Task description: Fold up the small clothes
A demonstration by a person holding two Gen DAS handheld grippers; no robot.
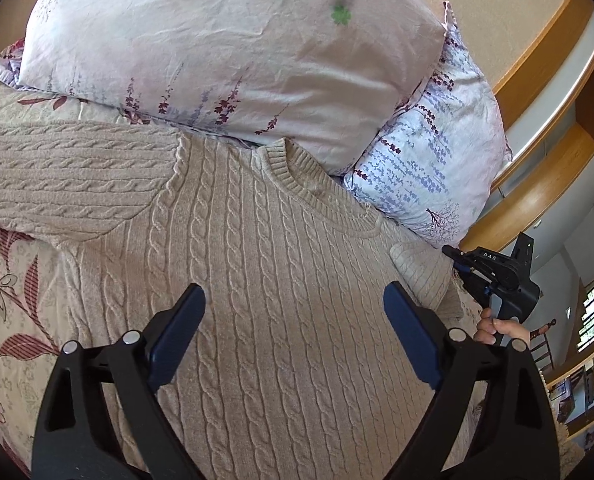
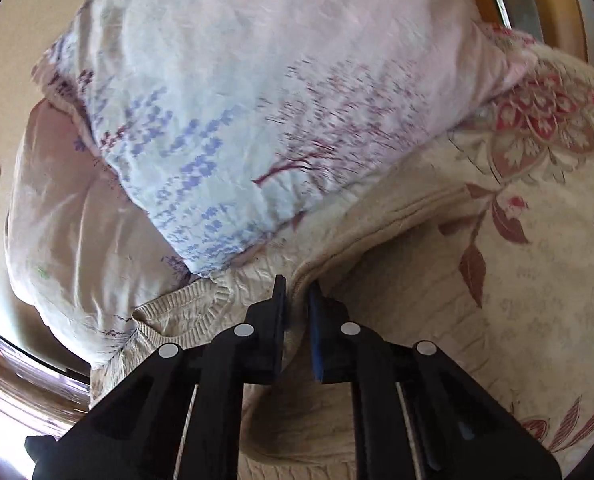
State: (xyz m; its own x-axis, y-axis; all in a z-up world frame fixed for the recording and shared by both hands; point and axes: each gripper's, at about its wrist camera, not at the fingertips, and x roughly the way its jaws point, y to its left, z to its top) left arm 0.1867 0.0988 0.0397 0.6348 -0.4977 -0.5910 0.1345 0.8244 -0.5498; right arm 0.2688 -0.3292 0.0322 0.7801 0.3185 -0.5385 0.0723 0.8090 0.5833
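Beige cable-knit sweater [image 1: 257, 280] fills most of the left wrist view, spread flat on a floral bedspread [image 1: 13, 312], one sleeve stretched toward the left edge and the ribbed collar up near the pillows. The left gripper [image 1: 295, 300] sits low in the frame, tilted down over the sweater's chest, jaws wide apart with nothing between them, pads clear of the knit. Over at the right edge you can see the right gripper [image 1: 455, 254] with a hand [image 1: 497, 328] wrapped round its handle, its tip at the sweater's far shoulder. A big pinkish pillow [image 1: 217, 48] and a lavender-print pillow [image 1: 425, 168] sit across the top.

Right wrist view is blurry. The right gripper [image 2: 297, 292] points down at the bed, jaws pinched nearly together on a fold of the sweater [image 2: 201, 312], somewhere near the shoulder beside the collar. The lavender-print pillow [image 2: 237, 120] looms right above it, bedspread [image 2: 537, 240] off to the right.
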